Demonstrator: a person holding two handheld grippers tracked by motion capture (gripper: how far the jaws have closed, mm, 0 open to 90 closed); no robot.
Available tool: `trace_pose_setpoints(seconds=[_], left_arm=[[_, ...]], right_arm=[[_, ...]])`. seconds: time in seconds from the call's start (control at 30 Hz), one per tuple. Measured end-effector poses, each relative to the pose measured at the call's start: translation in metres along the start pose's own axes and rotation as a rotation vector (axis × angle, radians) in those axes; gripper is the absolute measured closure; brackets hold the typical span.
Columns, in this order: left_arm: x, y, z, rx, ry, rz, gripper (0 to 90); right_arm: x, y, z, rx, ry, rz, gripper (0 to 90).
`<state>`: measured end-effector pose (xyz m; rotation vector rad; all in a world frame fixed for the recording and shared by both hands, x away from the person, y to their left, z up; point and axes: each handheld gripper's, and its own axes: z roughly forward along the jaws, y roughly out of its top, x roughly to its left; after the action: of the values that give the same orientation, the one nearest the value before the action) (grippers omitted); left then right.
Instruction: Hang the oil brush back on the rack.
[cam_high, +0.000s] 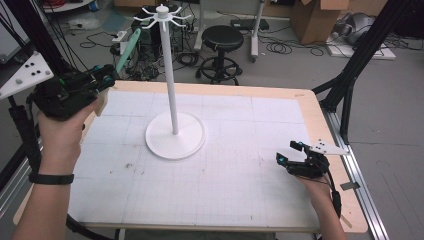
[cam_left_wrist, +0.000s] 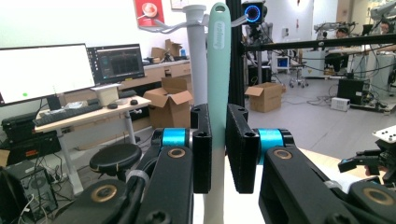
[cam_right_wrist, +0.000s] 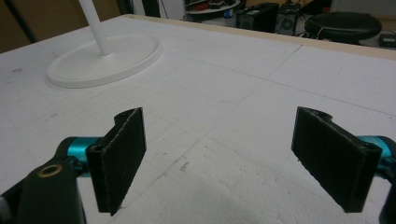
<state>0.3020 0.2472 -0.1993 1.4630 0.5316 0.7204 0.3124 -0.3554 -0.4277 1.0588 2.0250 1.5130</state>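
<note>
A person at the table is wearing a black band (cam_high: 51, 178) on the left wrist. Both grippers, left gripper (cam_left_wrist: 218, 154) and right gripper (cam_high: 289, 154), are showing black jaws, turquoise joints, brass-ringed screws and grey three-cornered plates.

The left gripper (cam_high: 102, 75) is raised with jaws clamped, while the right gripper (cam_high: 289, 155) rests low, jaws spread.

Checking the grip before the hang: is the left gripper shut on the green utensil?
Shut. In the left gripper view the left gripper's black jaws press both sides of the mint-green utensil handle, which rises upright between them.
</note>
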Motion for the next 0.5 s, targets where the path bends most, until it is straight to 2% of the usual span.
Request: trace_pose_setpoints(seconds=[0.3,0.5], left_arm=[[0.0039,0.0004,0.0092,0.021,0.012,0.008,81.2],[0.0068,-0.0006,0.0113,0.015,0.009,0.005,81.1]], right_arm=[[0.0001,0.0,0.0,0.0,0.003,0.0,17.0],[0.0,-0.0001,0.0003,0.002,0.006,0.001,17.0]])
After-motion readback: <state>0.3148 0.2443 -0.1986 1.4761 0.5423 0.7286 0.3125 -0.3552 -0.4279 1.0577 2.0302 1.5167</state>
